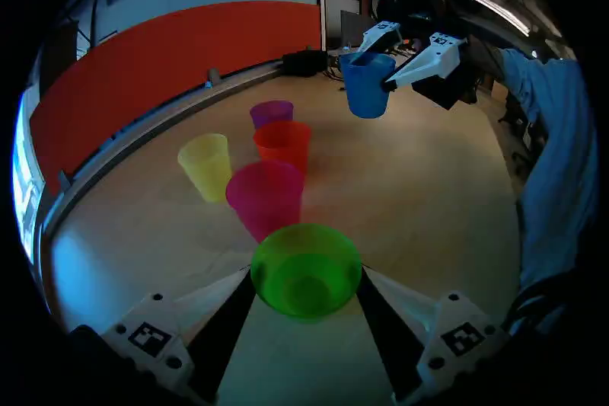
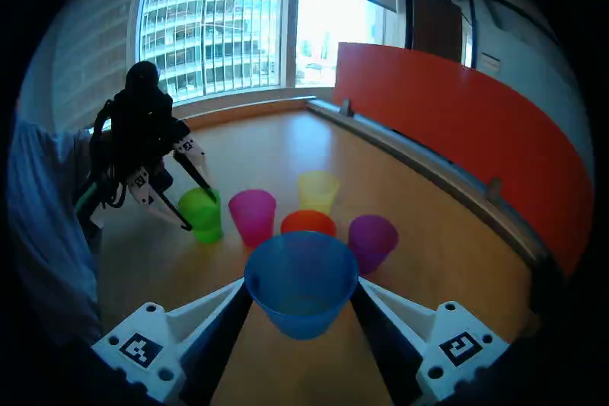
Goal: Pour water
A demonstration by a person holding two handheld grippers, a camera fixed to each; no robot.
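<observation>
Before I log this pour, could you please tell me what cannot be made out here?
- Right gripper view: water level in the blue cup, too faint to tell.
- Right gripper view: orange cup, lower part hidden behind the blue cup.
- Left gripper view: purple cup, base hidden behind the orange cup.

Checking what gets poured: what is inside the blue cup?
The right gripper view looks into the open blue cup: bare blue walls and a paler patch at the bottom. Whether that is shallow water cannot be told; nothing else lies inside.
</observation>
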